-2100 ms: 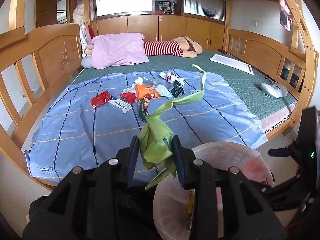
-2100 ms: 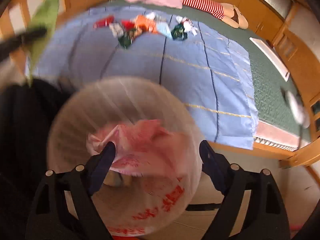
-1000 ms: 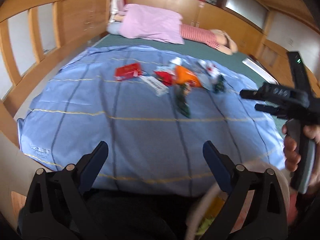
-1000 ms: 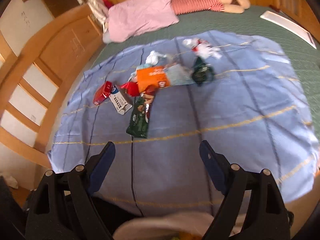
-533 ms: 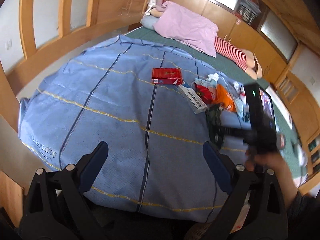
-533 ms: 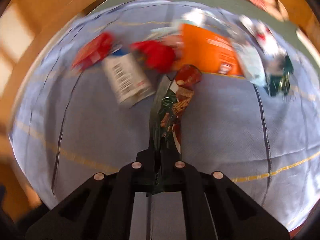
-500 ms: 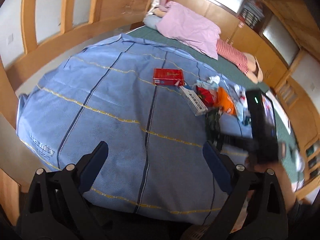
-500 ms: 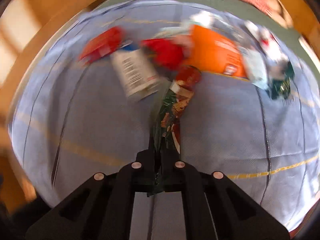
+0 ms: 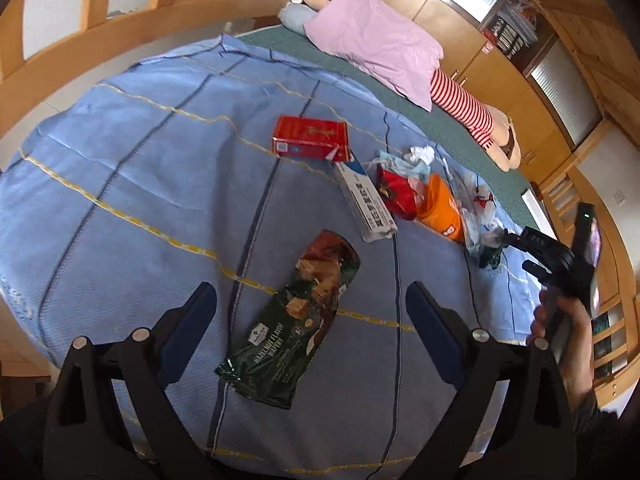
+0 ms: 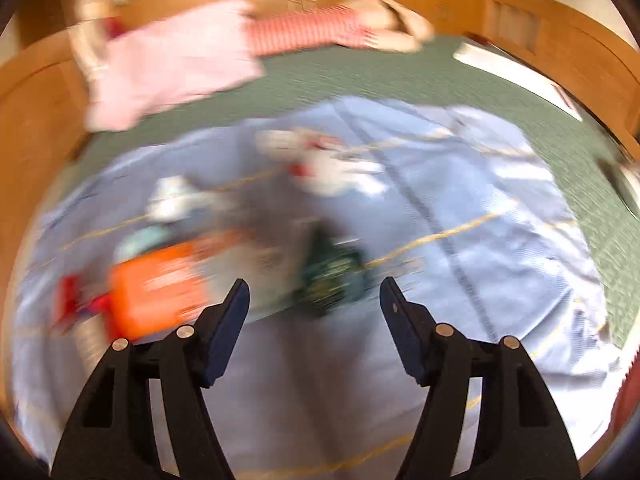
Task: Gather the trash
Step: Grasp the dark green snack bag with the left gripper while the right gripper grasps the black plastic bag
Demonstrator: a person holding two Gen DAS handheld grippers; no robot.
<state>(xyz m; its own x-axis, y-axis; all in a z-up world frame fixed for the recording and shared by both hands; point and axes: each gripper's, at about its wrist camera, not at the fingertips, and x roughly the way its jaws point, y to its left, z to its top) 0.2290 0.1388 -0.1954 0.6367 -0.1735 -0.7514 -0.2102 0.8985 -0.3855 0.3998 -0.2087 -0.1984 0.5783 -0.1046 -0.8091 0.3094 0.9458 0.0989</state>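
A blue sheet [image 9: 132, 184] covers a green mattress [image 9: 444, 128] in a wooden bed frame [image 9: 80, 52], with a pink pillow [image 9: 380, 48] beside a striped doll [image 9: 464, 108].

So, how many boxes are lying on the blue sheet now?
2. A red box lies flat at the far side of the blue sheet. A long white box lies just beside it, toward the wrapper pile. More could be hidden under that pile.
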